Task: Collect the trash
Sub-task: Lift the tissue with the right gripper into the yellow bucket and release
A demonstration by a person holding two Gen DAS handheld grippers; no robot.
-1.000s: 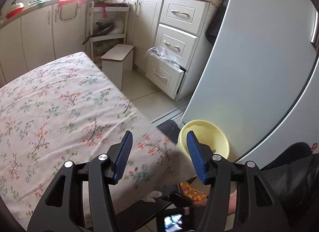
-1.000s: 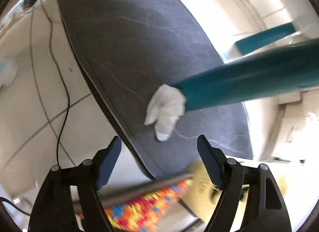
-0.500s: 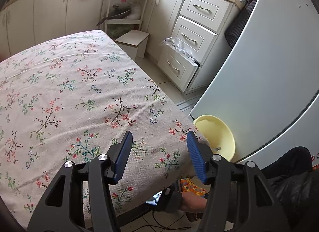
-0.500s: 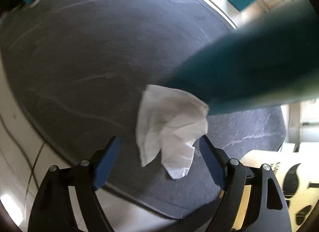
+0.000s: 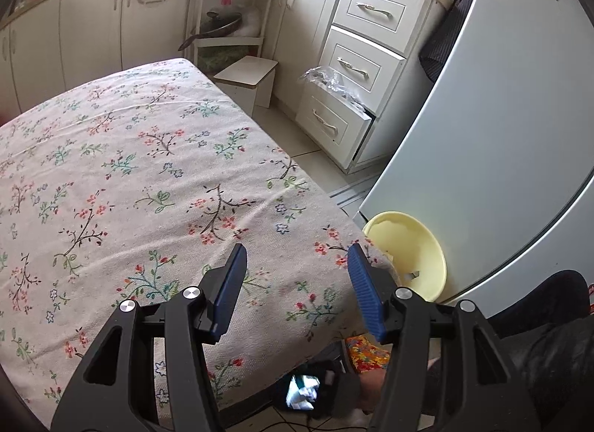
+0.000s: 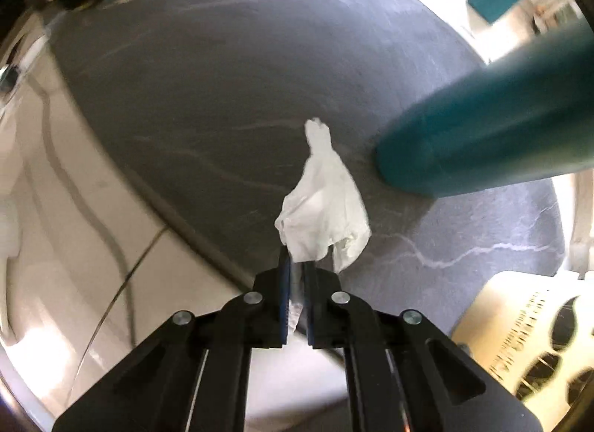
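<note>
In the right wrist view my right gripper (image 6: 296, 265) is shut on a crumpled white tissue (image 6: 325, 209). The tissue hangs lifted over a dark grey mat (image 6: 222, 97), next to a teal table leg (image 6: 482, 135). In the left wrist view my left gripper (image 5: 297, 257) is open and empty above the near edge of a table with a floral tablecloth (image 5: 130, 179). A yellow plastic bowl (image 5: 408, 257) stands on the floor beside the table's corner, against the white fridge (image 5: 501, 135).
Kitchen cabinets with a part-open bottom drawer (image 5: 334, 120) and a small white stool (image 5: 248, 79) stand beyond the table. In the right wrist view a black cable (image 6: 111, 239) runs over the pale tiles, and a cream perforated basket (image 6: 531, 339) stands at the right.
My right gripper has closed on the tissue and lifted it off the mat. My left gripper has shifted slightly over the table and stays open.
</note>
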